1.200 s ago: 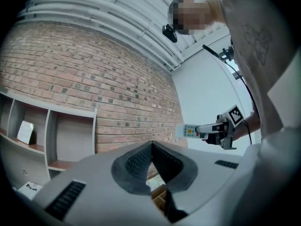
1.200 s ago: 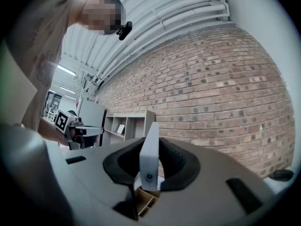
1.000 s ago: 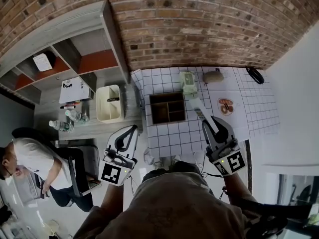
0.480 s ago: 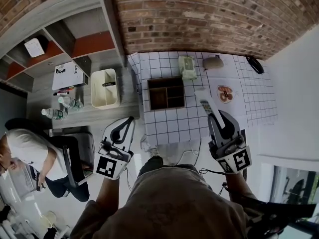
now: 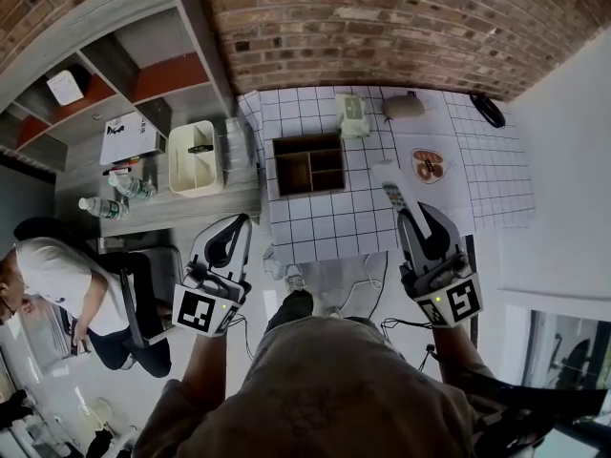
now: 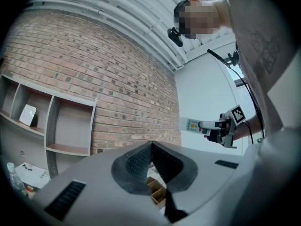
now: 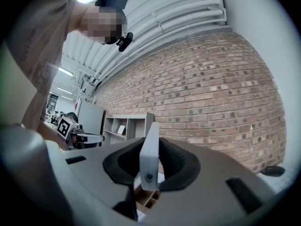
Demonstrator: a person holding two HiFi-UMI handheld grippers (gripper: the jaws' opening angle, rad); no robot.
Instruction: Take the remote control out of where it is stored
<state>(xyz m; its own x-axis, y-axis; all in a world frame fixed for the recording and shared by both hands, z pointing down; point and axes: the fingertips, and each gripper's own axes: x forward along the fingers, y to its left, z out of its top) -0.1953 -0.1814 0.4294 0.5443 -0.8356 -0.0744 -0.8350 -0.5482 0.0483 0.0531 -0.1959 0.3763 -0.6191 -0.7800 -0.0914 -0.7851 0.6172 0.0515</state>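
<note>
The remote control (image 5: 390,192), white and slim, sticks out forward from my right gripper (image 5: 405,212), which is shut on its near end above the tiled table's front right part. In the right gripper view the remote (image 7: 149,160) stands on edge between the pads. The wooden compartment box (image 5: 308,165) it was stored in sits in the middle of the table (image 5: 325,237), to the left of the remote and apart from it. My left gripper (image 5: 235,225) hangs off the table's front left corner, shut and empty. In the left gripper view its jaws meet (image 6: 151,147), and the remote (image 6: 190,125) shows at right.
At the back of the table are a pale green box (image 5: 351,114), a grey lump (image 5: 403,106) and a black object (image 5: 487,111); a small plate (image 5: 429,165) lies right. Left of the table stand a white bin (image 5: 194,157), bottles (image 5: 119,184), wall shelves (image 5: 115,74) and a seated person (image 5: 52,284).
My right gripper has drawn the remote back and to the right, away from the wooden box. The left gripper has drifted slightly left, still shut and empty.
</note>
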